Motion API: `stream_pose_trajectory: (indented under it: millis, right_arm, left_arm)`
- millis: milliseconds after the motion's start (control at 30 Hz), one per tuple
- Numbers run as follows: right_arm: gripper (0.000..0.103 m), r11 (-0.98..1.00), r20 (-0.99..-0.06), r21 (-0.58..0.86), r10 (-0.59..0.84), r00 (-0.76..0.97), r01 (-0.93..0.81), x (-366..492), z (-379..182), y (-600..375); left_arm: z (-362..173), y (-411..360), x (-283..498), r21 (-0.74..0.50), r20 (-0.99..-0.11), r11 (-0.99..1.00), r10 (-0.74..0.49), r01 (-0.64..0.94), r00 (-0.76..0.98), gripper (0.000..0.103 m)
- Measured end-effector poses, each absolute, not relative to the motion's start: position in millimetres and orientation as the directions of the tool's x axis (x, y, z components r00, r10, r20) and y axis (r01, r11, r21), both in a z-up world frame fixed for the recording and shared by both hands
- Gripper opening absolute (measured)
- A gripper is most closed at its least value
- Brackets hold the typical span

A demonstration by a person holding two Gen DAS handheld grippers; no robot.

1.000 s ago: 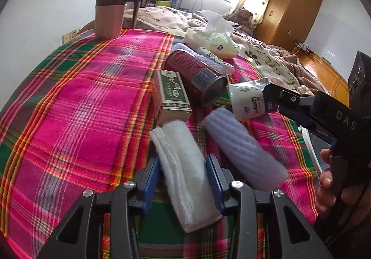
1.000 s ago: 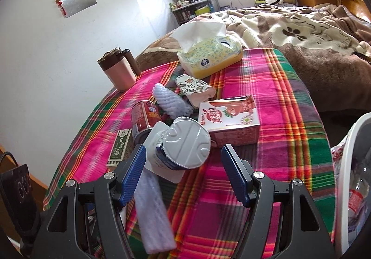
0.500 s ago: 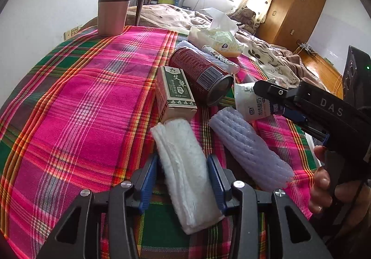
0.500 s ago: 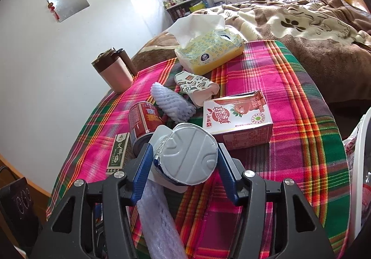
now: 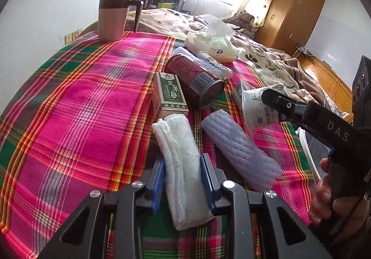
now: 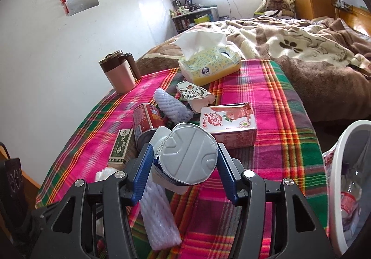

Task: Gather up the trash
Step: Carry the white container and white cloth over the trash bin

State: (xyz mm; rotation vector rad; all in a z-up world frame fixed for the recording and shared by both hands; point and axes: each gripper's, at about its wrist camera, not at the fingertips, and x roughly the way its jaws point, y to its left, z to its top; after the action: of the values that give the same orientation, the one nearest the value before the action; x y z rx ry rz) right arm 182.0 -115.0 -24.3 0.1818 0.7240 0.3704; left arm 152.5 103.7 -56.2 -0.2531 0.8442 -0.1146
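Presently listed: left gripper (image 5: 182,181), jaws closing, pads pressed on folded white tissue (image 5: 183,166), lower centre; right gripper (image 6: 185,167) clamped around yogurt cup (image 6: 189,157), centre frame.

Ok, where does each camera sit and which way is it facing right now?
Left wrist: on the left gripper, looking down its closing fingers at the folded white tissue between them; a hand on the right gripper shows at right.
Right wrist: on the right gripper, facing the yogurt cup it grips, white bin at right.
Shared: red can, green box, pink mug.
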Motion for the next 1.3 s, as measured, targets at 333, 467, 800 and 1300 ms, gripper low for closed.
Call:
stream_pose_trajectory:
  millis: [333,467,800,1300]
  right_arm:
    - [0.056,0.937,-0.581,0.24,0.348,0.736,-0.254,157,-13,-132]
    - [0.056,0.942,-0.565,0.232,0.335,0.754,-0.244,147,-7,-144]
    - [0.056,0.959,-0.529,0.204,0.278,0.802,-0.197,126,7,-181]
    - [0.056,0.98,-0.499,0.185,0.156,0.853,-0.071,106,15,-243]
  left_arm:
    - [-33,90,134,-0.248,-0.683,0.968,-0.199,0.033,0.703,0.03]
    - [-20,80,127,-0.24,-0.666,0.969,-0.206,0.055,0.717,0.03]
    - [8,45,117,-0.219,-0.617,0.966,-0.248,0.141,0.747,0.03]
    - [33,-36,117,-0.174,-0.581,0.939,-0.34,0.295,0.74,0.03]
